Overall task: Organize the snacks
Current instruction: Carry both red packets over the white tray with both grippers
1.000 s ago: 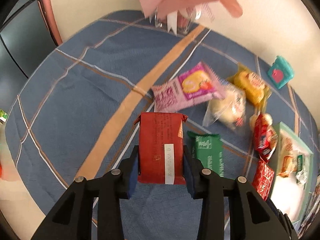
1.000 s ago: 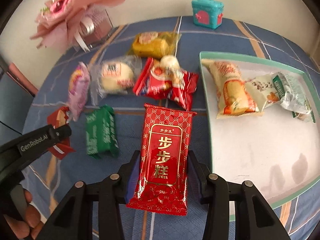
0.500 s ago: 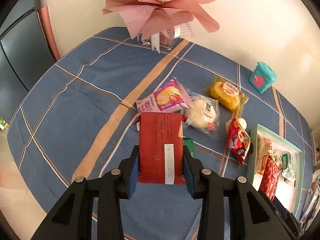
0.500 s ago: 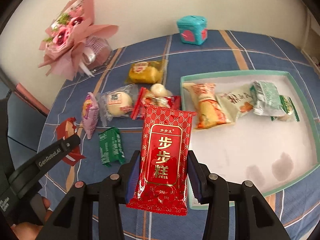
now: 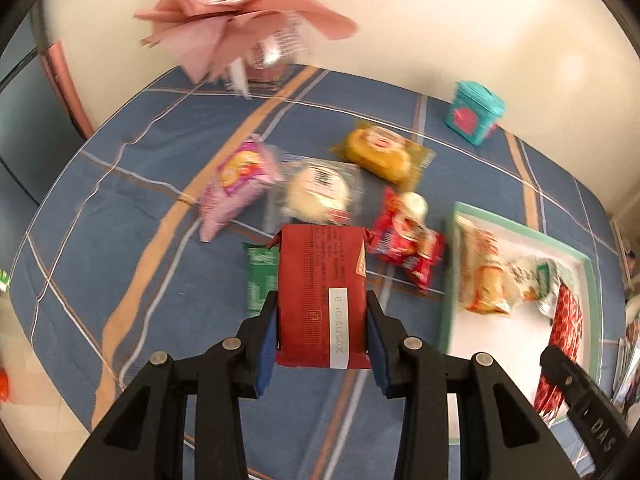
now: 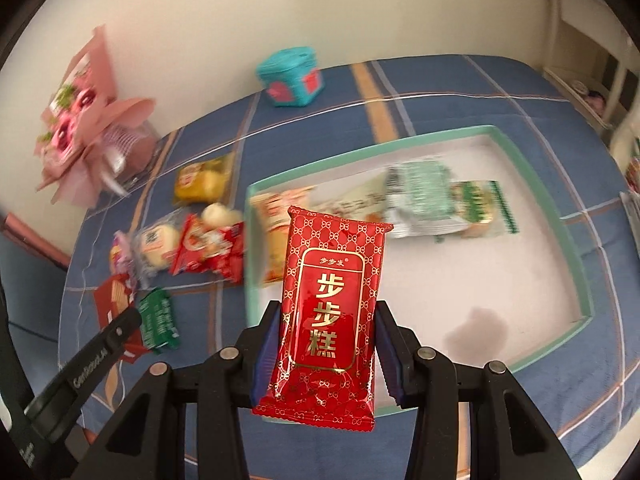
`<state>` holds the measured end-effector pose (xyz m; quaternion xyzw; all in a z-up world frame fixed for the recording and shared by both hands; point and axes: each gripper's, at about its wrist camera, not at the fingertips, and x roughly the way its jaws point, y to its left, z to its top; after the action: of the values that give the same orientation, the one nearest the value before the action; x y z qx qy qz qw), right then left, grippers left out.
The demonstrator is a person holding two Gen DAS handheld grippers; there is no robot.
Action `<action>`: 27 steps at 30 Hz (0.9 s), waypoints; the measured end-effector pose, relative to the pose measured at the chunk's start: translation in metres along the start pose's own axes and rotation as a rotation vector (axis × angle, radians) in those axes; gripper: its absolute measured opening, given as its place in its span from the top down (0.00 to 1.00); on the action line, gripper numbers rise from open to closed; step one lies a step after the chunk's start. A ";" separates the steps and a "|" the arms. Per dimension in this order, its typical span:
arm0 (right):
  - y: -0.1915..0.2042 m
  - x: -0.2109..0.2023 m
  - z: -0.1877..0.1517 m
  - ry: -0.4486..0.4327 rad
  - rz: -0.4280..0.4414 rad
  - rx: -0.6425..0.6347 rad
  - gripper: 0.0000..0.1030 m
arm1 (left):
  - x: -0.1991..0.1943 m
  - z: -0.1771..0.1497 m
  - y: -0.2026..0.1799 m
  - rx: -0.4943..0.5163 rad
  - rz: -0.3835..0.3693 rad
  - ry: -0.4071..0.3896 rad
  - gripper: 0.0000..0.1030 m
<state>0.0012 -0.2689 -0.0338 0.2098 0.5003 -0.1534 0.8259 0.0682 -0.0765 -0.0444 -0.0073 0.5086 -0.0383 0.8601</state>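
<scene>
Left hand-held gripper [image 5: 322, 346] is clamped on a dark red foil snack pack [image 5: 322, 296], right hand-held gripper [image 6: 324, 354] on a shiny red gold-lettered cake wrapper [image 6: 330, 304], both above the blue plaid tabletop [image 5: 120, 208].

Two red snack packets [image 5: 322, 296] [image 6: 330, 308] (both held upright).

Red packet [image 6: 328, 312] reads "步步糕"; dark red packet's [image 5: 320, 280] white strip reads "2025/12/01 B"
</scene>
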 end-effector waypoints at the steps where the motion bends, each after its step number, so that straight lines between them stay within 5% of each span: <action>1: -0.008 -0.001 0.001 -0.002 -0.005 0.013 0.54 | -0.001 -0.002 -0.008 0.015 -0.003 0.000 0.60; 14: -0.107 -0.005 0.014 -0.016 -0.129 0.139 0.54 | -0.001 -0.029 -0.105 0.197 -0.034 0.003 0.60; 27: -0.101 -0.002 0.016 0.020 -0.144 0.158 0.54 | 0.011 -0.049 -0.152 0.337 -0.023 0.022 0.60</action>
<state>-0.0341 -0.3647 -0.0453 0.2393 0.5086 -0.2495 0.7886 0.0219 -0.2275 -0.0698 0.1316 0.5042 -0.1330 0.8431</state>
